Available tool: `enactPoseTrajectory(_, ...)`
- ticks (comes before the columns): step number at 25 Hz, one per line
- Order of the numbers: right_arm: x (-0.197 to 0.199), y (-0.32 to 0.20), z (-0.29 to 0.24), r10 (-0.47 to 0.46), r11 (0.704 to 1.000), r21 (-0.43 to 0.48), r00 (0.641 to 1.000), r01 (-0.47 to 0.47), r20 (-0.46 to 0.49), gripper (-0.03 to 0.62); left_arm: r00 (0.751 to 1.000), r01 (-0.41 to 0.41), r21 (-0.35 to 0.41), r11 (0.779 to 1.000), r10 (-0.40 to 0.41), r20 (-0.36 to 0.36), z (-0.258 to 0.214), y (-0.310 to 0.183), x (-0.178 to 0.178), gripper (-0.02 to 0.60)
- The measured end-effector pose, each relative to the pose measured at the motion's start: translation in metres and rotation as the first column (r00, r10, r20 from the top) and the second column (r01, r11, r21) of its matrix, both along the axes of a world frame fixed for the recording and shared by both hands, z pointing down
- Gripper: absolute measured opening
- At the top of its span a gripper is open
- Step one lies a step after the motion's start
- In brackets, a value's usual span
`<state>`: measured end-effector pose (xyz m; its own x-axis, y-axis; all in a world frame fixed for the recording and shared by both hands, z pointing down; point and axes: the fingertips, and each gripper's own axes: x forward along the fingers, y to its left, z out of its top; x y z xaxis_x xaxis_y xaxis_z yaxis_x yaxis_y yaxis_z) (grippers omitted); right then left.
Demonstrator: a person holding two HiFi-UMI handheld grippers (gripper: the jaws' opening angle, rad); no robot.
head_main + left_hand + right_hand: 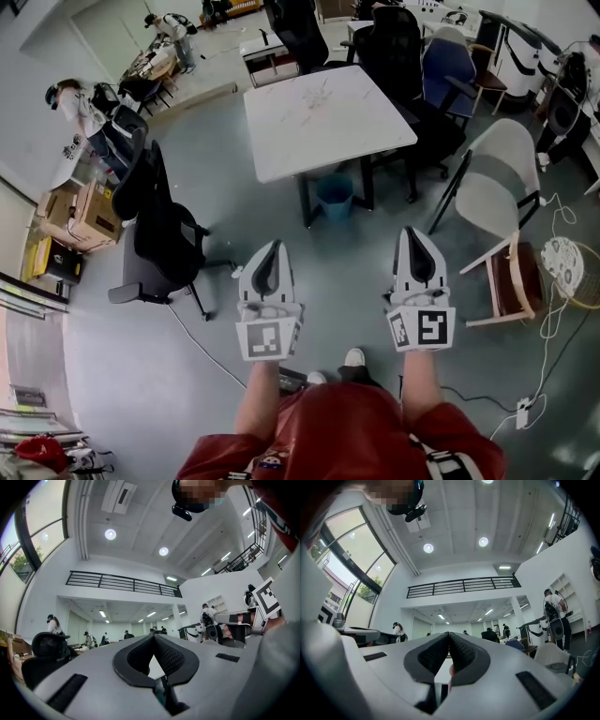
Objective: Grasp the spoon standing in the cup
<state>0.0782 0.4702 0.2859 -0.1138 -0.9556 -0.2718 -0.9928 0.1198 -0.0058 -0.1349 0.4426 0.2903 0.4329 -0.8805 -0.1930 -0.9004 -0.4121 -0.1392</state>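
No cup or spoon shows in any view. In the head view I hold both grippers side by side over the grey floor, level and pointing toward a white table (323,117). My left gripper (272,246) is shut, with its dark pads meeting at the tip and nothing between them. My right gripper (415,232) is also shut and empty. In the left gripper view the left gripper (153,637) points into a large hall, its tips touching. The right gripper view shows the right gripper (449,633) closed the same way, facing the hall.
A blue bin (335,197) stands under the table. A black office chair (159,230) is at my left, a white chair (502,183) and a wooden chair (516,281) at my right. Cardboard boxes (80,216) sit far left. Cables (539,375) trail across the floor.
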Motion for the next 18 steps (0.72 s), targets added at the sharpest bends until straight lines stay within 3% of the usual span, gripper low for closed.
enactPoseTrajectory(3,0.015,-0.007,-0.001,-0.006,1.000,0.008,1.000,0.006,0.006,0.014,0.999,0.010,0.004,1.000,-0.010,0.050,0.006,-0.006,0.012,0.009)
enactPoseTrajectory(8,0.035,-0.015,-0.008,-0.020,0.999,0.034,1.000,0.020,-0.001,0.014,0.998,0.031,0.025,0.999,-0.032,0.050,-0.004,-0.012,0.032,0.009)
enactPoseTrajectory(12,0.046,-0.016,-0.018,-0.030,0.998,0.059,0.999,0.030,-0.012,0.014,0.999,0.041,0.059,0.997,-0.040,-0.012,-0.024,-0.012,0.045,0.009)
enactPoseTrajectory(18,0.055,-0.015,-0.024,-0.048,0.996,0.074,0.999,0.049,-0.019,0.014,0.997,0.056,0.081,0.995,-0.059,0.040,-0.027,-0.008,0.053,0.009)
